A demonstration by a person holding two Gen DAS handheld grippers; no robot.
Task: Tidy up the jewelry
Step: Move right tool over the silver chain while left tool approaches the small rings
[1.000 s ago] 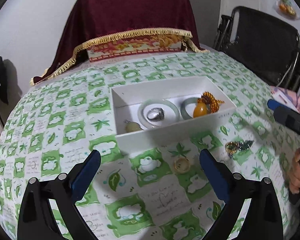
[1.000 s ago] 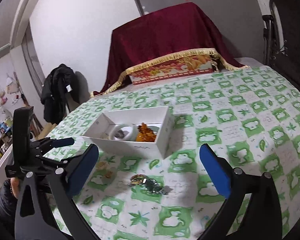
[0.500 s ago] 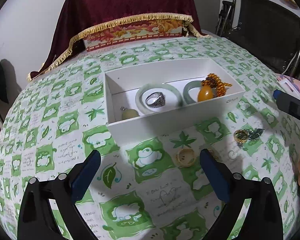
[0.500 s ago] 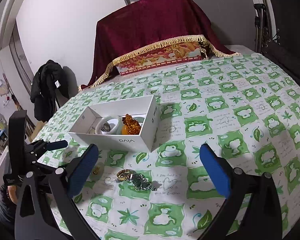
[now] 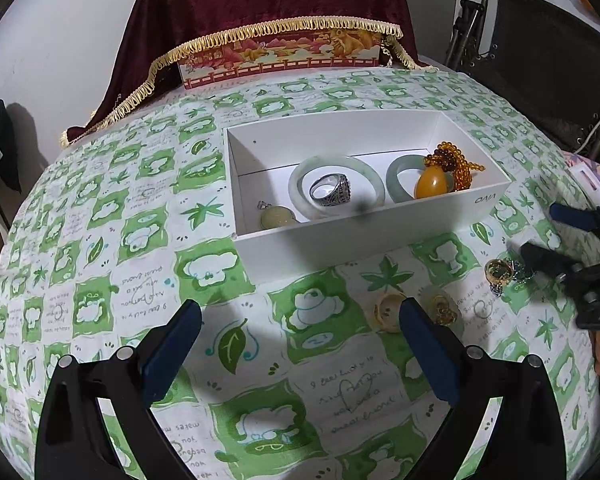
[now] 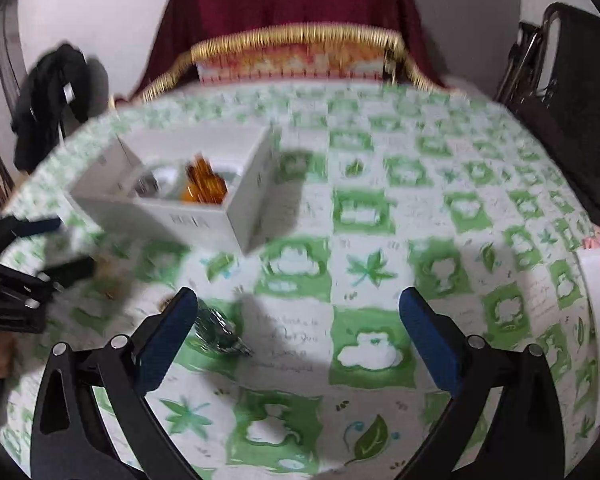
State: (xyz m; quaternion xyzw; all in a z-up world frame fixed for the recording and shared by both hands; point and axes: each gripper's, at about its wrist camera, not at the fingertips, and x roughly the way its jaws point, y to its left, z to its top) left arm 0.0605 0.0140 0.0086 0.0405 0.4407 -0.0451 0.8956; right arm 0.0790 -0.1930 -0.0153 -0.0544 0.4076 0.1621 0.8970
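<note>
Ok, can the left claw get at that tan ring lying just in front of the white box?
Probably yes. The left claw is open and the tan ring lies on the cloth beside its right finger, clear of the white box. Nothing covers it; a small rightward shift should straddle it.

Probably home: clothed table (image 5: 100, 216), draped shrine (image 5: 268, 4)

Bare desk (image 5: 112, 248) lies left of the white box (image 5: 364, 240). Before its front wall, 2 rings (image 5: 386, 312) crowd the left gripper (image 5: 300, 354); the right gripper (image 5: 556, 240) blocks the right side.
</note>
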